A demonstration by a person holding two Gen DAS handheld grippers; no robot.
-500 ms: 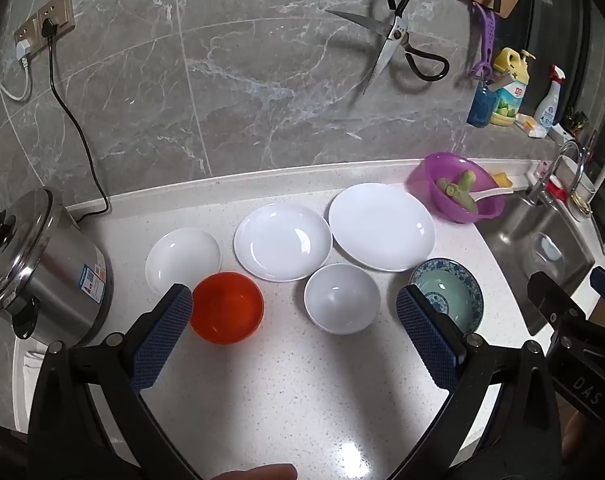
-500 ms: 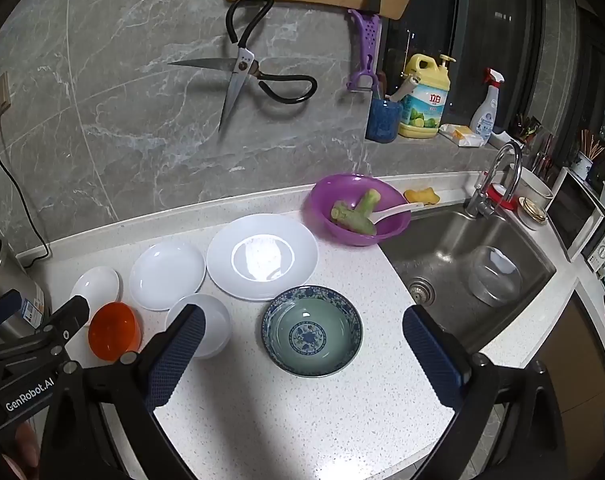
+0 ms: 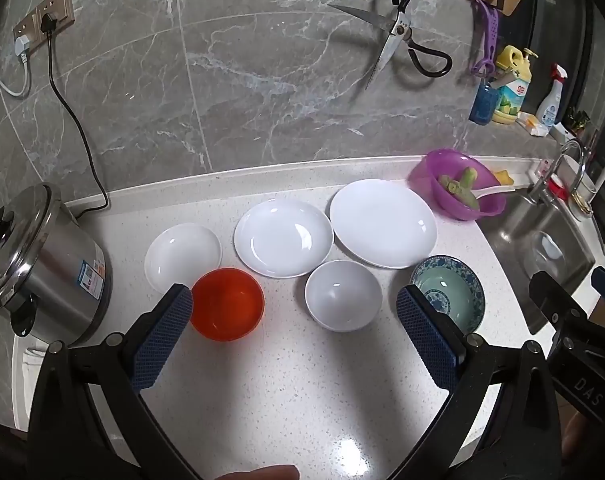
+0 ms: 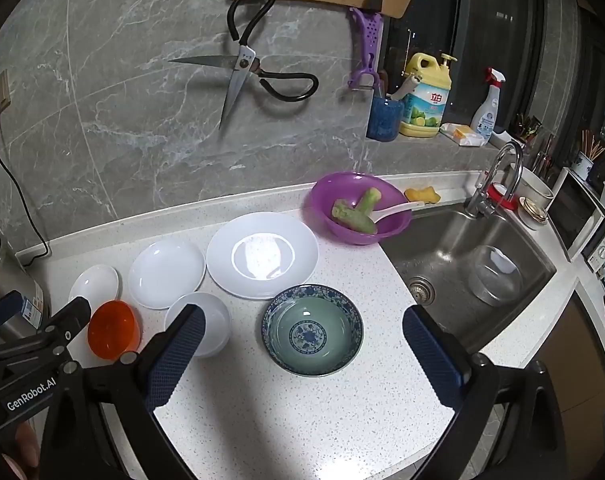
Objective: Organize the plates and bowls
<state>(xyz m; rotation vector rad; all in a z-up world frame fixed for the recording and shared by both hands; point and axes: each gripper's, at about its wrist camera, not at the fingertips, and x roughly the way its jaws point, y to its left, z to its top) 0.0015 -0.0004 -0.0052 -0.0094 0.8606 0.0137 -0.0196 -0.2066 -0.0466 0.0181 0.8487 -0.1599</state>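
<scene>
Three white plates lie in a row on the counter: a small plate [image 3: 182, 254], a medium plate [image 3: 283, 238] and a large plate [image 3: 382, 229]. In front of them stand an orange bowl [image 3: 227, 304], a white bowl [image 3: 343, 295] and a blue-patterned bowl [image 3: 450, 292]. In the right wrist view the patterned bowl [image 4: 312, 330] is central, with the white bowl [image 4: 206, 322] and orange bowl [image 4: 112, 334] to its left. My left gripper [image 3: 294, 340] is open and empty above the counter, near the orange and white bowls. My right gripper [image 4: 304, 354] is open and empty, near the patterned bowl.
A steel rice cooker [image 3: 34, 264] stands at the left. A purple bowl [image 4: 358, 208] with vegetable pieces and a spoon sits beside the sink [image 4: 462, 268]. Scissors [image 4: 246, 68] and a cutting board hang on the wall. Soap bottles [image 4: 424, 98] stand on the ledge.
</scene>
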